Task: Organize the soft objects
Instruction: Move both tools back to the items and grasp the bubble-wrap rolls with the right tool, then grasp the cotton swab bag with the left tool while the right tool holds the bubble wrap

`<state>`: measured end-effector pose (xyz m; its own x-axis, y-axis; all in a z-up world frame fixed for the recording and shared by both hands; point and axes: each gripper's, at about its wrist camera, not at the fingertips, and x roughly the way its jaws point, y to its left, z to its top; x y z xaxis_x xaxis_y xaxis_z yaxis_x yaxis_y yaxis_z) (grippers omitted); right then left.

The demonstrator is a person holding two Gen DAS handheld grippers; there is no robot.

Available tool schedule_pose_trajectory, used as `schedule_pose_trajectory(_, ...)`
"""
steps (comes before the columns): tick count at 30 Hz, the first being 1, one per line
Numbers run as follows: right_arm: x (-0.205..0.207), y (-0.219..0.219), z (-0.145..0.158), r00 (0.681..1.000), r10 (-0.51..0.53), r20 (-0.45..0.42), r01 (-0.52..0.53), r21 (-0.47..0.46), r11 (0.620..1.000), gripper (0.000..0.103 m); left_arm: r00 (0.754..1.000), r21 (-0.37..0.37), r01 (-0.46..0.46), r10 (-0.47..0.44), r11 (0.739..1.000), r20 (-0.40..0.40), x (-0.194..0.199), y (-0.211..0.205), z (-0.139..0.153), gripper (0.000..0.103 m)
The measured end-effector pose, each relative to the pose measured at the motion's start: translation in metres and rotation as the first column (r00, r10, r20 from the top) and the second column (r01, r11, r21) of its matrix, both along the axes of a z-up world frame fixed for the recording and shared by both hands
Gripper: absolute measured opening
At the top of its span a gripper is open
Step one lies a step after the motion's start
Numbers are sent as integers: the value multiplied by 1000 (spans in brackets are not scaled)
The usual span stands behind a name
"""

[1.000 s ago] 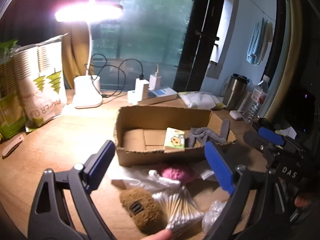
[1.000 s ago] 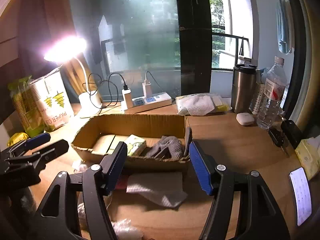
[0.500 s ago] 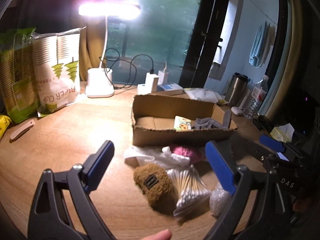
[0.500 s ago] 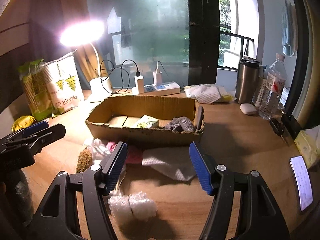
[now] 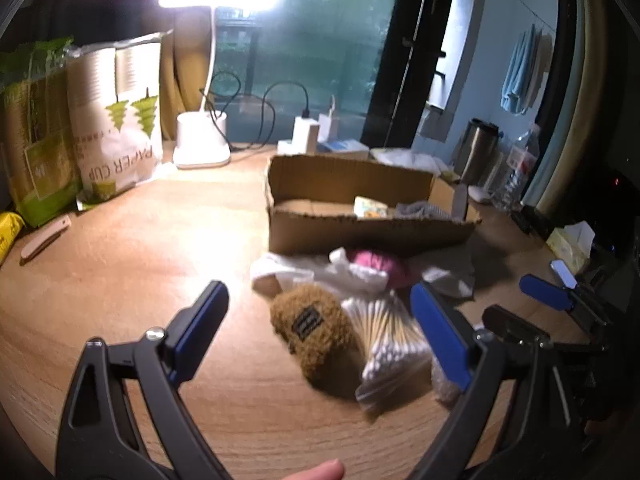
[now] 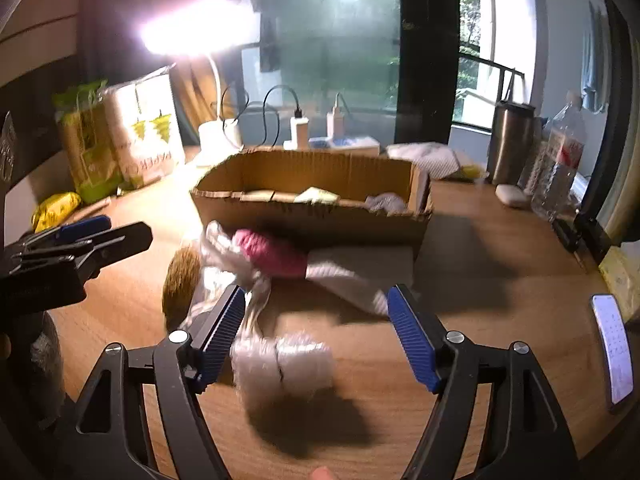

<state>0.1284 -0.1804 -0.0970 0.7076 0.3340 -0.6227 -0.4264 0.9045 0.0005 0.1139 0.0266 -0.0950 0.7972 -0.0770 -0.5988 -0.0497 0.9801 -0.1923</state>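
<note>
On the wooden desk, in front of the open cardboard box (image 5: 360, 200), lie the fuzzy brown plush toy (image 5: 316, 336) and clear-wrapped white cotton rolls (image 6: 284, 364). Left gripper (image 5: 320, 336): jaws apart, empty; centre them over the plush. Right gripper (image 6: 316, 332): jaws opening, straddling the rolls untouched. Both have drawn back and lower from the box since a second ago.

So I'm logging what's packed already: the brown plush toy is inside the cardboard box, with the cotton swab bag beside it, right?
Not quite. The brown plush toy lies on the table in front of the cardboard box, not in it, as the left wrist view shows. The cotton swab bag is indeed beside it.
</note>
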Motion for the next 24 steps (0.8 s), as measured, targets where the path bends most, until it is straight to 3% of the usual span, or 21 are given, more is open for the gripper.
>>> schedule_pose_trajectory(9,-8,9,-25,996,65,-55,-67,-21,998,79,998,1,12,-11,1000,-64,-2,-5,-26,94)
schedule_pose_trajectory(21,1,9,-54,988,86,-131,-88,-14,996,79,996,34,33,-30,999,-89,6,-22,-35,94)
schedule_pose_trajectory(24,3,3,-55,987,81,-136,-82,-4,997,72,995,45,42,-38,998,-91,9,-28,-35,94)
